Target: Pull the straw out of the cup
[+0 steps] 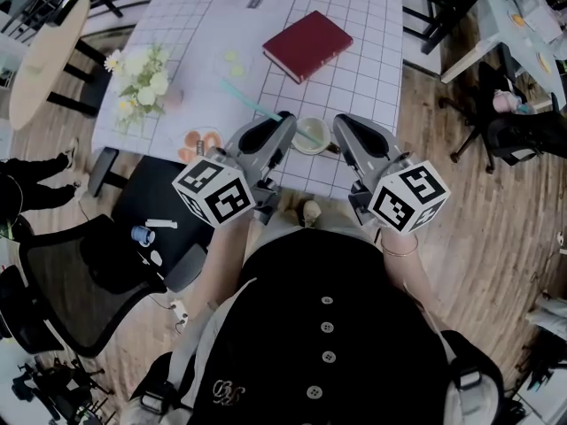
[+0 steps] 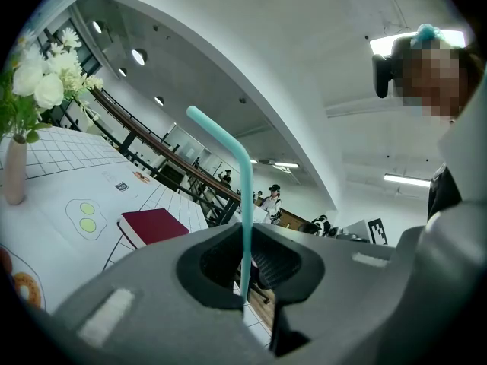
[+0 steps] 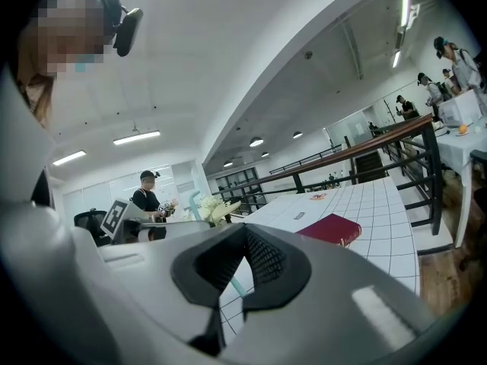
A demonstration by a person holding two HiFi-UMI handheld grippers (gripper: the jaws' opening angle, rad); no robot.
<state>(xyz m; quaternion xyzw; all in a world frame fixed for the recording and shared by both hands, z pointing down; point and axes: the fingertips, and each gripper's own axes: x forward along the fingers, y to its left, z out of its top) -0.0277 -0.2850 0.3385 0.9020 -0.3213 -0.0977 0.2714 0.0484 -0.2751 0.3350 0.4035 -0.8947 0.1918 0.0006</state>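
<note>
A teal bent straw (image 2: 246, 204) stands between the jaws of my left gripper (image 2: 245, 280), which is shut on it. From the head view the straw (image 1: 252, 103) slants up and left from the left gripper (image 1: 282, 122). A pale round cup (image 1: 312, 136) sits on the table just right of those jaws. I cannot tell whether the straw's lower end is inside the cup. My right gripper (image 1: 342, 124) is at the cup's right side. In the right gripper view its jaws (image 3: 242, 234) look closed with nothing between them, and a bit of straw (image 3: 237, 285) shows behind them.
The table (image 1: 372, 51) has a white grid cloth. A dark red book (image 1: 307, 44) lies beyond the cup. A vase of white flowers (image 1: 142, 82) stands at the left. A black office chair (image 1: 84, 282) is at my left, and other tables and people are farther off.
</note>
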